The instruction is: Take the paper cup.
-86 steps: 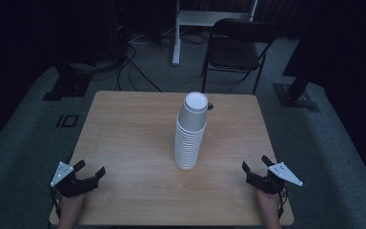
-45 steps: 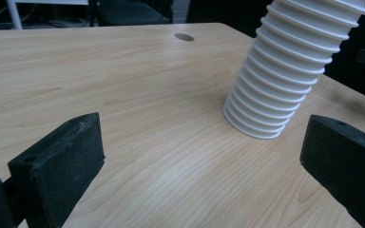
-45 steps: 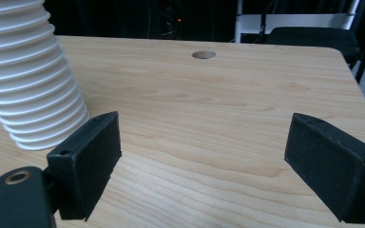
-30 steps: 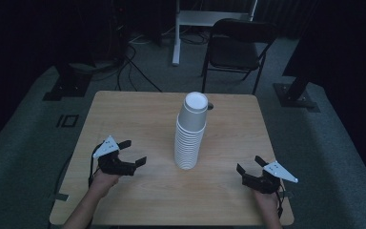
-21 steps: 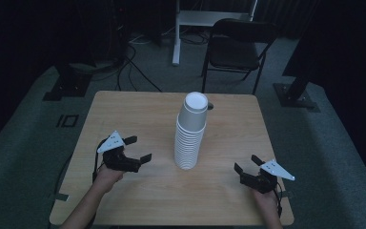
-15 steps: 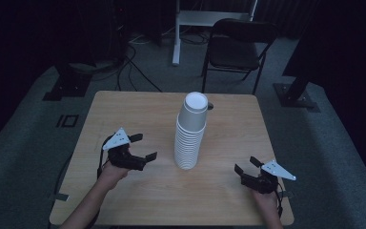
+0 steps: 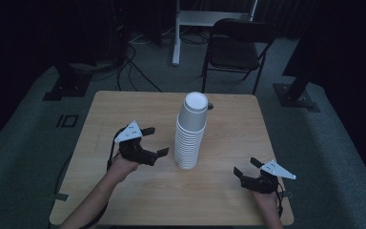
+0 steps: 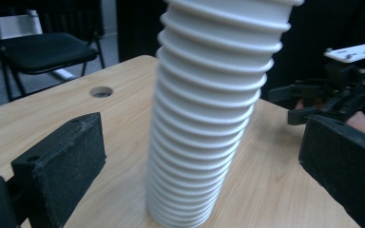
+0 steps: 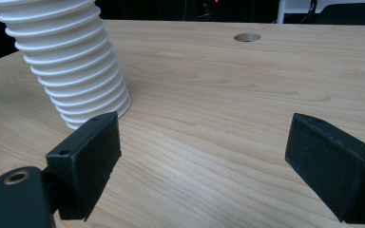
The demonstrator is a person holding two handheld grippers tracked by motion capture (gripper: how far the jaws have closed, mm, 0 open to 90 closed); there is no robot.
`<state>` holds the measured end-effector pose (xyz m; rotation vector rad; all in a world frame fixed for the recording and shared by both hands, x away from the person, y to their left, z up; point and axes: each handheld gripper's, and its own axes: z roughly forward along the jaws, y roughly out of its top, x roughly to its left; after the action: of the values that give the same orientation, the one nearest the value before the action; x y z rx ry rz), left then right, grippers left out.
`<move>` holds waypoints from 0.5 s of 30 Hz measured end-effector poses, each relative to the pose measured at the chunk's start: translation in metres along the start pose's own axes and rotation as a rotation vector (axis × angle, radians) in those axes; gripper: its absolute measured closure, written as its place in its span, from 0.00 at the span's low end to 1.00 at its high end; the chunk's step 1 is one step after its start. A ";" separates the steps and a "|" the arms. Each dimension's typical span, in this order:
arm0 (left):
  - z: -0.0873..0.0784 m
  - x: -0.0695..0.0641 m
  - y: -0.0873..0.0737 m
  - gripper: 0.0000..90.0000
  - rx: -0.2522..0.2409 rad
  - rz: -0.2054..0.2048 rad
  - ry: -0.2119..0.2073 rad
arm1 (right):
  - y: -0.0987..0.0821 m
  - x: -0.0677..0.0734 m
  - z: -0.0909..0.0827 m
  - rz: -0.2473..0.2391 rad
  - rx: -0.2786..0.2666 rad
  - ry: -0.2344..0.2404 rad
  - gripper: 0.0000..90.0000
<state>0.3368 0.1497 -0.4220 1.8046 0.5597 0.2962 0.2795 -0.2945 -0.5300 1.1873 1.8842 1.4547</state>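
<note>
A tall stack of white paper cups (image 7: pixel 192 132) stands upright at the middle of the wooden table (image 7: pixel 124 109). My left gripper (image 7: pixel 156 141) is open just left of the stack, raised off the table, its jaws pointing at the cups. In the left gripper view the stack of cups (image 8: pixel 209 114) rises close ahead between the two wide-apart jaws, untouched. My right gripper (image 7: pixel 247 166) sits low near the table's front right, open and empty. In the right gripper view the stack of cups (image 9: pixel 71 61) stands at upper left, beyond the left jaw.
A round cable hole (image 7: pixel 210 106) lies in the tabletop behind the stack. A black folding chair (image 7: pixel 236 47) and a white desk leg (image 7: pixel 176 33) stand beyond the far edge. Cables (image 7: pixel 128 71) run over the grey floor at the back left.
My left gripper has moved from the front left corner up and right, closing in on the stack of cups. The right gripper has crept slightly left.
</note>
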 end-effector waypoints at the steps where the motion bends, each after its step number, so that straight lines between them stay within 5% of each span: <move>1: 0.002 -0.001 0.002 0.02 0.000 0.006 0.001 | 0.000 0.000 0.000 -0.001 0.001 -0.007 0.12; 15: 0.032 -0.004 0.031 0.01 0.001 0.038 -0.025 | -0.001 -0.005 -0.001 0.024 -0.003 -0.022 0.12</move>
<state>0.3552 0.1143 -0.4015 1.8186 0.5087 0.2993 0.2807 -0.2990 -0.5311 1.2233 1.8582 1.4512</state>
